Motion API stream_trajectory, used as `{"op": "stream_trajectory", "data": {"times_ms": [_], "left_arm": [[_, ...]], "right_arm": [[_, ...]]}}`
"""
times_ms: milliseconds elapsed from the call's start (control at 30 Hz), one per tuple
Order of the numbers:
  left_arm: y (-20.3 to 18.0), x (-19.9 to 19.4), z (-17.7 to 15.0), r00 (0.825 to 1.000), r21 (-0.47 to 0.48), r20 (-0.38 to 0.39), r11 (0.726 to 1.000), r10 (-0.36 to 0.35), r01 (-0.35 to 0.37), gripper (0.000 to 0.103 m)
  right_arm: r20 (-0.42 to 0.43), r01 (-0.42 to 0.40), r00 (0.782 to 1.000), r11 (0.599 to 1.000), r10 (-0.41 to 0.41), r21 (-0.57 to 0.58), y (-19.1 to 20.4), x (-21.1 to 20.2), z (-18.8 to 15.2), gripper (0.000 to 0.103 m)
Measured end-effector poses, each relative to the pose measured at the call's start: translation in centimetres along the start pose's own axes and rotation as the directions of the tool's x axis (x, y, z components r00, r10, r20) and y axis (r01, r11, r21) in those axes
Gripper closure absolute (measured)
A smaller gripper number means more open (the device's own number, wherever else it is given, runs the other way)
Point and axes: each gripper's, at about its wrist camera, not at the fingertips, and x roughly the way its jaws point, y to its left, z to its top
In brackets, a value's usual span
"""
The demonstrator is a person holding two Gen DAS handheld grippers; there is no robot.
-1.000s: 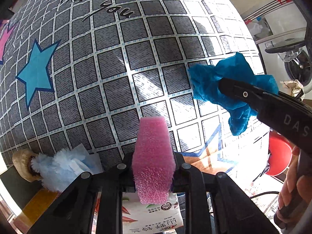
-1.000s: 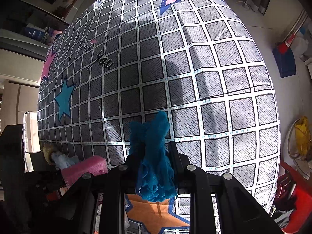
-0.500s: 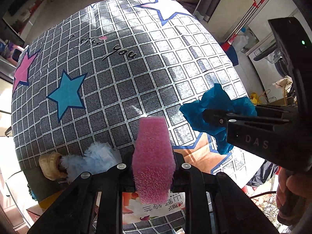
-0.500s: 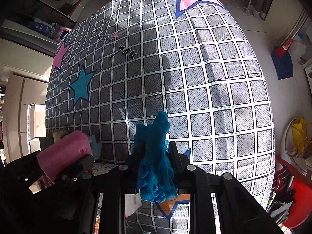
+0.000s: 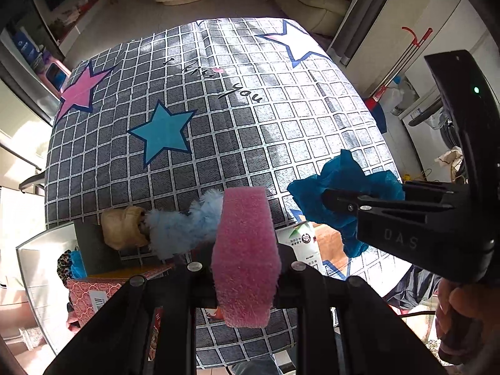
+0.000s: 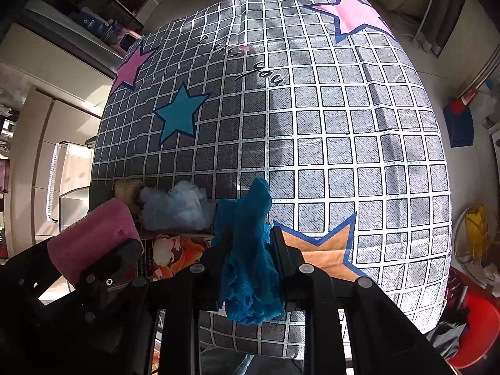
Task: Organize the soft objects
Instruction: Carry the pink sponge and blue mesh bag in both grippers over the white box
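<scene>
My left gripper (image 5: pixel 245 251) is shut on a pink sponge (image 5: pixel 245 250), held high above the table. In the right wrist view the same pink sponge (image 6: pixel 90 240) shows at lower left in the left gripper (image 6: pixel 106 256). My right gripper (image 6: pixel 248 250) is shut on a crumpled blue cloth (image 6: pixel 247 250); from the left wrist the blue cloth (image 5: pixel 340 197) sits in the right gripper (image 5: pixel 328 198) at the right. A fluffy light-blue duster (image 5: pixel 181 225) with a tan handle (image 5: pixel 123 226) lies on boxes at the table's near left edge; the duster (image 6: pixel 178 204) lies below both grippers.
A grid-patterned cloth with coloured stars covers the table (image 5: pixel 218 131). Printed cartons (image 6: pixel 175 250) and a red patterned box (image 5: pixel 90 293) sit at the near left edge. A person's hand (image 5: pixel 462 312) grips the right handle. Floor, a red basin (image 6: pixel 475 328) and appliances surround the table.
Both grippers rose and pulled back from the table, still holding the sponge and cloth. Far more of the table, the duster and the room around now shows.
</scene>
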Motion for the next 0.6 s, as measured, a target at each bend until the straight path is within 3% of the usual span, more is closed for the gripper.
{"op": "stream_trajectory", "data": {"times_ms": [600], "left_arm": [[8.1, -5.8, -4.9, 0.991, -0.163, 0.127, 0.986, 0.049, -0.028, 0.08]], "right_arm": [[0.04, 0.0, 0.999, 0.977, 0.009, -0.211, 11.8, -1.8, -1.7, 0.078]]}}
